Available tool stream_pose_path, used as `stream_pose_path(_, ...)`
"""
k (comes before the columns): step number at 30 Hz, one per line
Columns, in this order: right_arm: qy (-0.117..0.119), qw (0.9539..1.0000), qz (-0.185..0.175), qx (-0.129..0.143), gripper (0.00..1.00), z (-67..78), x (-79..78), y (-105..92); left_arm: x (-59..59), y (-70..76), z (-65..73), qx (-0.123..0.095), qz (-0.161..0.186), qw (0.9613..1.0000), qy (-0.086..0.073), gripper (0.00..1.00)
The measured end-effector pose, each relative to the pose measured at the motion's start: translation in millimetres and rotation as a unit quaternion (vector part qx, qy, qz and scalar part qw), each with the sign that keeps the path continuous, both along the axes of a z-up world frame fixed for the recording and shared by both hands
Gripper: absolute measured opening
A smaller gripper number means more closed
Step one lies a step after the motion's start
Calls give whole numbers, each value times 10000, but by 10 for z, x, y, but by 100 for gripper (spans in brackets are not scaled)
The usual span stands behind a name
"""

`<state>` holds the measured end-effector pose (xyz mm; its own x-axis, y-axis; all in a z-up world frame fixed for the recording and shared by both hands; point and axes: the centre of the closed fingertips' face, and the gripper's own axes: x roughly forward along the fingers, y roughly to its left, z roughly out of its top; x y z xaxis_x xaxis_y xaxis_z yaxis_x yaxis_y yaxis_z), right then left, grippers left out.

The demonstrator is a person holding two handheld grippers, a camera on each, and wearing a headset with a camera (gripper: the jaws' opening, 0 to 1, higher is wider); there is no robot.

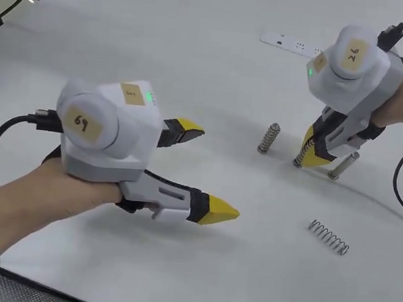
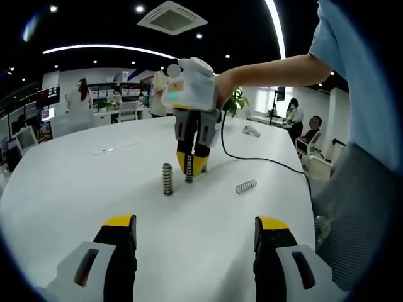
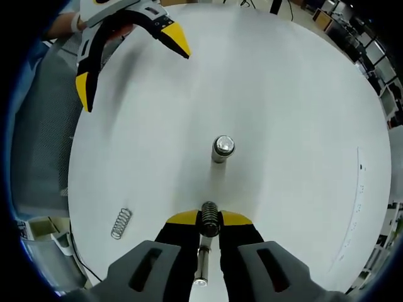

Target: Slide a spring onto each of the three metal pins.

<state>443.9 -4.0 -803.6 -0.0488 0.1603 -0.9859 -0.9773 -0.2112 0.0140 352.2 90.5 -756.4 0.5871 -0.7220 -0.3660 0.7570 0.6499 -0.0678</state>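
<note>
the white, yellow-tipped right gripper (image 1: pixel 312 156) was clamped on a grey coiled wire spring (image 3: pixel 210 219), apparently to press it down its pin; the left gripper (image 2: pixel 195 221) hung aside, jaws apart.

Head view: bright, even overhead light; white worktop (image 1: pixel 195 47) slightly washed out. Soft, faint shadow under left tool (image 1: pixel 210 171). Focus sharp. Left gripper view: strip lights (image 2: pixel 107 48) blow out vs dark ceiling (image 2: pixel 233 25); bkgd soft, heavy fisheye bend at edges. Right gripper view: evenly lit, worktop rim curves w/ distortion, near parts a bit blurred.
</note>
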Motion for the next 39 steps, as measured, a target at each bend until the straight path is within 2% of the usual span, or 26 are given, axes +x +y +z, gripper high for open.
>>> stream_pose_path(10, -7, 10000, 33, -31, 9, 10, -54, -13, -7, -9, 5, -6, -10, 10000, 11, 73)
stream_pose_path(13, 82, 10000, -50, -13, 16, 8, -94, -15, -7, -10, 5, -7, -8, 10000, 17, 73)
stream_pose_path(15, 28, 10000, 24, -7, 18, 15, -81, -18, -7, -11, 2, 2, -12, 10000, 19, 73)
stream_pose_path(17, 19, 10000, -67, 60, 23, 26, -71, -2, -5, -13, 4, -1, -13, 10000, 17, 73)
stream_pose_path(25, -69, 9993, -151, 349, 55, 66, -34, 65, -2, -18, 3, -4, -6, 10000, 23, 74)
stream_pose_path(30, 4, 9983, -257, 520, 65, 79, -53, 101, -1, -21, 1, -10, -2, 10000, 24, 75)
stream_pose_path(35, -105, 9970, -287, 715, 80, 89, -32, 128, 8, -16, 4, -8, 15, 10000, -25, 77)
stream_pose_path(38, -93, 9956, -361, 860, 90, 94, -35, 143, 2, -15, -7, 3, 11, 10000, -7, 77)
stream_pose_path(39, -99, 9954, -373, 880, 90, 101, -37, 133, -4, -20, -10, -2, 3, 10000, 6, 77)
